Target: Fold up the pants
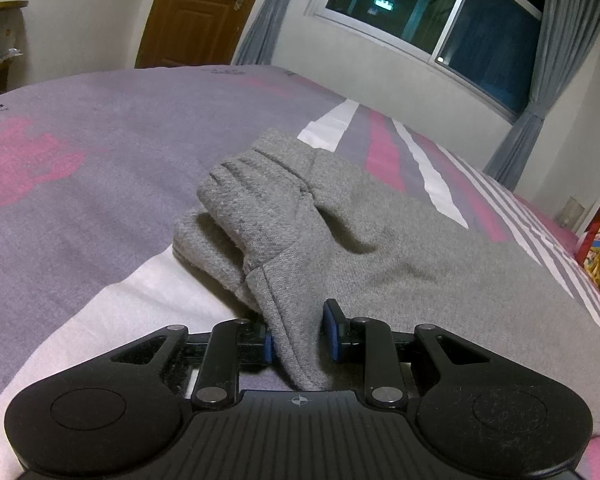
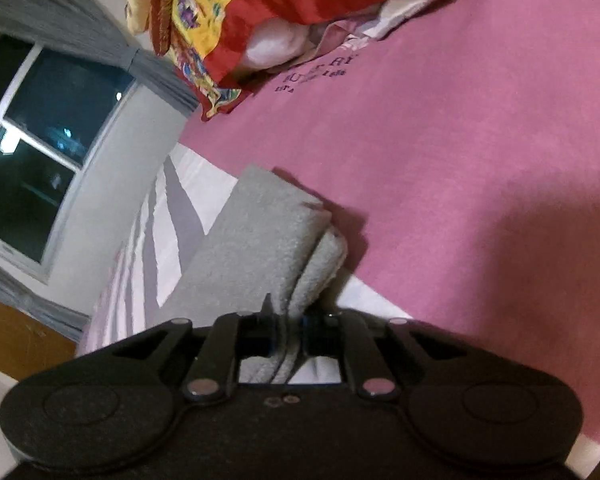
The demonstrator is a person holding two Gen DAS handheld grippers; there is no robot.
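Now my left claw point(image 1: 299, 336) is clenched on a thick ridge of the grey pants point(image 1: 340, 232), near the gathered waistband end; the cloth stands up between the two blue pads. My right claw point(image 2: 288, 338) is clamped on the other end, where several layers of the same pants point(image 2: 260, 240) lie stacked and their edges run in between the pads.

The pants lie on the bed point(image 1: 100, 152), partly folded, on a sheet with pink, purple and white stripes. Beyond them, in the right view, is a red and yellow patterned pillow point(image 2: 228, 12), and further away a window point(image 1: 440, 12) with grey curtains.

I judge the fabric soft, thick and rather light, like sweatpants. It will not slip easily from the pads, but it sags and the layers can slide apart. So I think it is best to hold all layers together at the corners and edges, not in the loose middle.
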